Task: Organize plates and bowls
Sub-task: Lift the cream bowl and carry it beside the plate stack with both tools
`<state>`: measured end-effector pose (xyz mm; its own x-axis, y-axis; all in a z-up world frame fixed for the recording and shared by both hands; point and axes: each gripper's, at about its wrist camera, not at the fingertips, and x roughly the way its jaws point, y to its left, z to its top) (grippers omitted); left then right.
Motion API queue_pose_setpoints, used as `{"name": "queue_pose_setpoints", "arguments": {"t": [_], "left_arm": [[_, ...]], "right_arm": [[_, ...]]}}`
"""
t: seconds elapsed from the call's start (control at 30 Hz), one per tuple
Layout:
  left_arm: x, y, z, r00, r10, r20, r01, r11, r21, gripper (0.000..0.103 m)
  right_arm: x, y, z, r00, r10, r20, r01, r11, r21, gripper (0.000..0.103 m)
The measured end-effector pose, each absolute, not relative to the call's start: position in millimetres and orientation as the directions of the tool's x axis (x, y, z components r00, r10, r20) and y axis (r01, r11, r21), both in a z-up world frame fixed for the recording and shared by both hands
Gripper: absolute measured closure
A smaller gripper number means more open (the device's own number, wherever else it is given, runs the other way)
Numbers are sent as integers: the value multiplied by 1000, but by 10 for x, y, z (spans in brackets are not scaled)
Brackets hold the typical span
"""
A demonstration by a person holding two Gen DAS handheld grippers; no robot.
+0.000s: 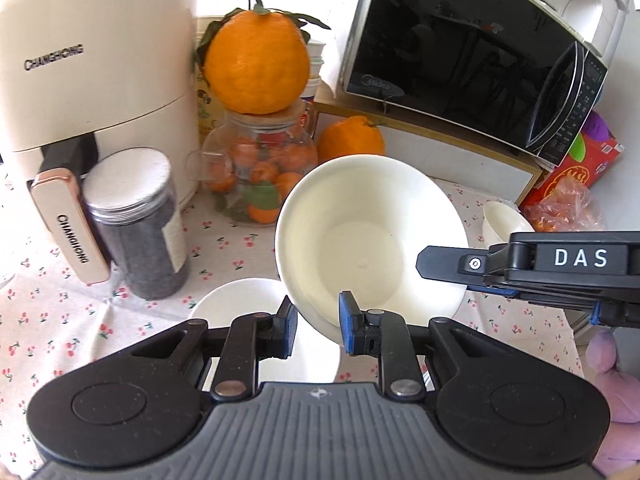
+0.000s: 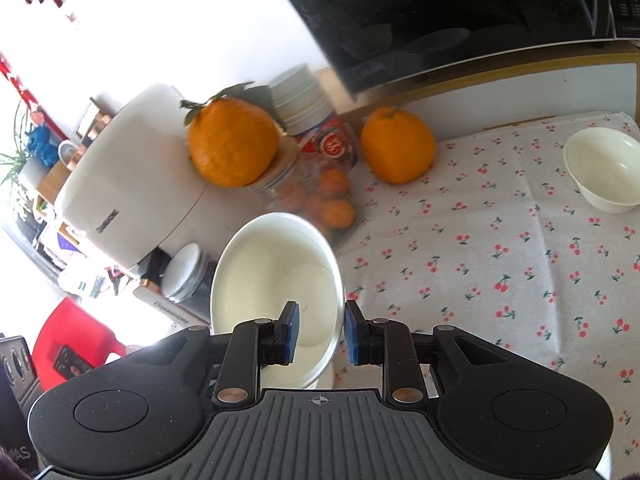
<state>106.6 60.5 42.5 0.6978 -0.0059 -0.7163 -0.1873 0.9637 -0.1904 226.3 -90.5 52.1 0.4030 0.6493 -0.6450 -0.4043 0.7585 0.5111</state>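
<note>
Both grippers clamped on same white bowl, lifted off cherry-print cloth and tilted, mouth facing cameras. Left gripper pinches near rim, one pad inside, one outside; right gripper has opposite rim, wall between pads. White plate sits just below-left of left gripper, under bowl. Second bowl well off to upper right of right gripper (right hand nearer, so stacking probably heads that way, just my guess).
</note>
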Motion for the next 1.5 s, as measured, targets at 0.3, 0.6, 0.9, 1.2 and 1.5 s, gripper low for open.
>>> {"name": "queue_pose_setpoints", "arguments": {"t": [0.3, 0.6, 0.9, 1.2, 1.5], "left_arm": [[854, 829, 402, 681, 6, -732, -195, 965, -173, 82], [705, 1023, 345, 658, 30, -753, -219, 964, -153, 82], [689, 1083, 199, 600, 63, -798, -256, 960, -116, 80], [732, 1061, 129, 575, 68, -815, -253, 963, -98, 78], [795, 1012, 63, 554, 65, -830, -246, 965, -88, 78]], "right_arm": [[2021, -639, 485, 362, 651, -667, -445, 749, 490, 79], [1902, -379, 395, 320, 650, -689, -467, 741, 483, 78], [1848, -174, 238, 296, 623, -724, -473, 754, 455, 78], [1882, -157, 141, 287, 606, -742, -458, 767, 450, 77], [1923, -219, 79, 278, 595, -754, -435, 778, 453, 77]]}}
